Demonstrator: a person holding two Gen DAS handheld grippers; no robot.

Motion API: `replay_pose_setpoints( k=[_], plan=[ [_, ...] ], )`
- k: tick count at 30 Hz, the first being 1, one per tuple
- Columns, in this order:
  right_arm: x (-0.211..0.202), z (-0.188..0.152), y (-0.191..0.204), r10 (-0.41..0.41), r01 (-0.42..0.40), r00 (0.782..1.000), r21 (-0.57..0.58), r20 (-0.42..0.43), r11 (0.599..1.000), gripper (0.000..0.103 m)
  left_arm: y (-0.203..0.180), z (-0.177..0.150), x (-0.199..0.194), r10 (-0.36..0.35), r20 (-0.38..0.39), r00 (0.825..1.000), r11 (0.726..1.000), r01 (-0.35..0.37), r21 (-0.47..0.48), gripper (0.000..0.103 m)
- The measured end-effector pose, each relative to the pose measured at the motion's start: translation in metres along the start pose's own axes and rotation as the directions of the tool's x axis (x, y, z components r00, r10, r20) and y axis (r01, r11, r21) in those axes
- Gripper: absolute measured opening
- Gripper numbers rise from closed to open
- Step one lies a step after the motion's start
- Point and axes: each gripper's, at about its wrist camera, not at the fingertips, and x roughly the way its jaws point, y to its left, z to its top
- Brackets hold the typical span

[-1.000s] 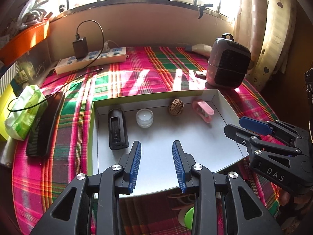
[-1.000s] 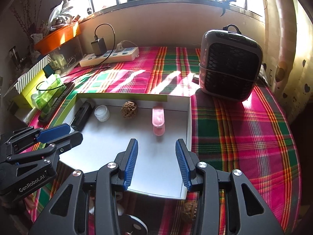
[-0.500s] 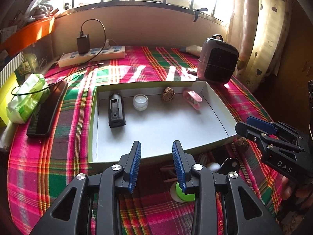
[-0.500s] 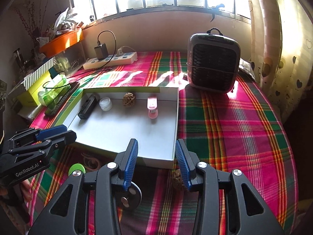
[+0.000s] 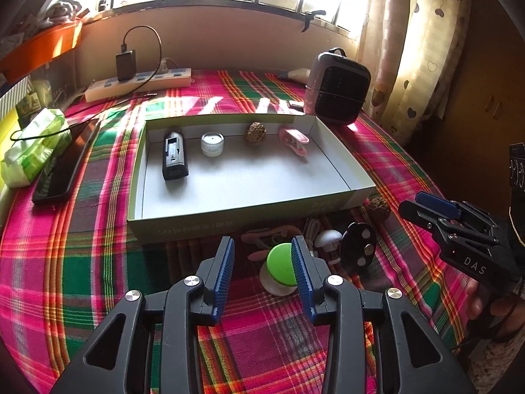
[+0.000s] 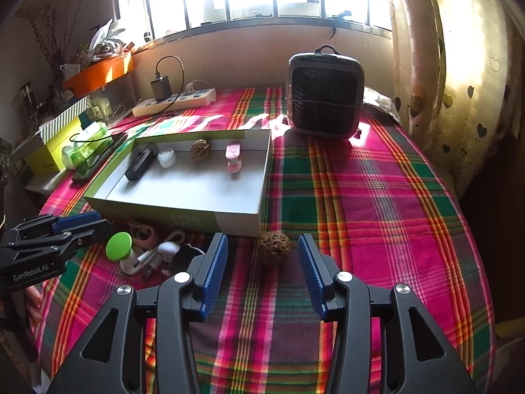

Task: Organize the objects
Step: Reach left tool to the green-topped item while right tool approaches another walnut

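Left wrist view: the left gripper [image 5: 262, 259] hangs low over the plaid surface [image 5: 82, 279], and its two blue jaws stand apart. They have just been opening wider. The green-topped white thing [image 5: 280, 271] sits past the tips, close to the right jaw, but nothing is pinched yet. I think the jaws are wide so they can go around that round top.

The white box [image 5: 347, 177] lies in the middle of the surface. Four things already sit in a neat row along its far wall: a black gadget [image 5: 175, 159], a small white jar [image 5: 212, 143], a brown walnut [image 5: 255, 133] and a pink clip [image 5: 293, 139]. They look lined up so there is room for more in front.

Just outside the box's near wall is a little pile that still needs a home: the green-topped thing, a white plug with cord [image 5: 328, 239], a black oval piece [image 5: 359, 246], and a pink loop [image 5: 265, 238].

In the right wrist view, the right gripper [image 6: 261, 257] also has its jaws wide apart, and they too have just been opening. A second walnut [image 6: 274, 246] rests on the surface between the tips, not touched yet. It may belong in the box by the other walnut.
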Motion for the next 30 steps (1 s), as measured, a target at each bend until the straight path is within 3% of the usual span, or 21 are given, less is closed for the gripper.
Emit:
replay_pose_setpoints(
  k=[11,30],
  plan=[
    [0.011,-0.012,-0.019,-0.009,0.01,0.999,0.029,-0.049,1.0,0.049,-0.006,-0.008,0.006,-0.039,-0.028,0.999,0.999,0.039,-0.01,0.037],
    [0.044,-0.002,-0.022,0.028,-0.031,0.994,-0.026,-0.107,0.999,0.052,-0.013,-0.008,0.025,-0.015,-0.071,0.997,1.0,0.015,-0.012,0.038]
  ],
)
